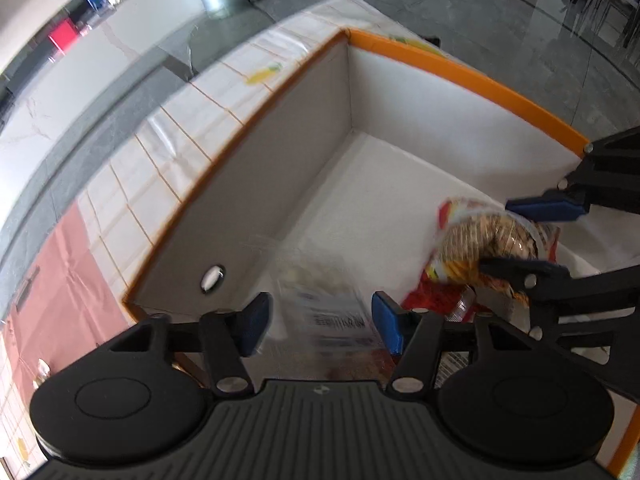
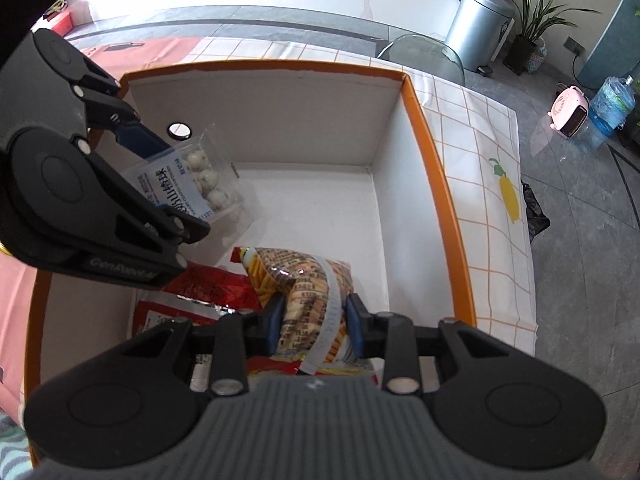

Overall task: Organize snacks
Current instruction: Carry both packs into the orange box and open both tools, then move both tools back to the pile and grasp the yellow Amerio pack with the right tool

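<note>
A white box with an orange rim (image 1: 460, 68) (image 2: 436, 184) stands on the table. My left gripper (image 1: 320, 320) (image 2: 160, 176) is shut on a clear plastic tub of white balls (image 2: 200, 180) (image 1: 320, 304) and holds it over the box's left side. My right gripper (image 2: 314, 320) (image 1: 532, 236) is shut on a clear bag of patterned biscuit sticks (image 2: 308, 280) (image 1: 488, 236), low inside the box. Red snack packets (image 2: 208, 292) (image 1: 440, 296) lie on the box floor beneath the bag.
A checked tablecloth (image 2: 480, 152) (image 1: 192, 120) covers the table around the box, with a pink part (image 1: 60, 272) on the left. A metal bin (image 2: 476, 24), a plant (image 2: 532, 20) and a pink heater (image 2: 572, 112) stand on the grey floor beyond.
</note>
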`<action>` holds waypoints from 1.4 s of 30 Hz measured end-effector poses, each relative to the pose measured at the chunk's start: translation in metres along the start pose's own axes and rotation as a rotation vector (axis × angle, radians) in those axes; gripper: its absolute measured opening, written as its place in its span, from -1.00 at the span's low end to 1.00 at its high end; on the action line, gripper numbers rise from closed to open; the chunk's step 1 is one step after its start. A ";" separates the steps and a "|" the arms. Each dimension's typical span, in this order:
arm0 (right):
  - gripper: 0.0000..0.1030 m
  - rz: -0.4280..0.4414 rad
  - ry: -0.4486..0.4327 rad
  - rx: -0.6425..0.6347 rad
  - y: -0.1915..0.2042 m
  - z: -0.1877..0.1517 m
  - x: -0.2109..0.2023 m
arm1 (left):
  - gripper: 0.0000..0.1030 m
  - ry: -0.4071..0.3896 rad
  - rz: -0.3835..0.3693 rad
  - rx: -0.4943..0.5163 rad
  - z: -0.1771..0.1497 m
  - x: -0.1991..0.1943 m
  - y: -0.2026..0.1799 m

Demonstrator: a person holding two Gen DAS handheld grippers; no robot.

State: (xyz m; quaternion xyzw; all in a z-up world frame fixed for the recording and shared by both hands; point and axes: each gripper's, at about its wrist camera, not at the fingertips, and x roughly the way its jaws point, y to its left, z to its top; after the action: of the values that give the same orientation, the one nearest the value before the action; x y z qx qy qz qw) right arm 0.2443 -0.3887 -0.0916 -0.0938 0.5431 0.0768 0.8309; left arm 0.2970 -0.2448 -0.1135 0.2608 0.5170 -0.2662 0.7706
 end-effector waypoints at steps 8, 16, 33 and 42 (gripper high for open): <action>-0.14 0.001 0.003 0.029 0.002 0.003 -0.006 | 0.32 -0.078 -0.046 -0.048 -0.003 -0.023 0.008; 0.04 -0.005 -0.079 0.092 0.012 0.001 -0.043 | 0.34 -0.250 -0.062 -0.172 -0.032 -0.091 0.022; 0.33 0.021 -0.362 0.256 0.120 -0.030 -0.116 | 0.44 -0.370 -0.005 -0.474 -0.161 -0.153 0.075; 0.35 0.055 -0.396 0.247 0.196 -0.028 -0.118 | 0.44 -0.359 0.020 -0.578 -0.221 -0.155 0.113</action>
State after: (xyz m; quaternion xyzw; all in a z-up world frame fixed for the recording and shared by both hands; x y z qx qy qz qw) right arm 0.1271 -0.2079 -0.0090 0.0404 0.3771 0.0492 0.9240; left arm 0.1781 0.0082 -0.0268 -0.0146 0.4246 -0.1426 0.8940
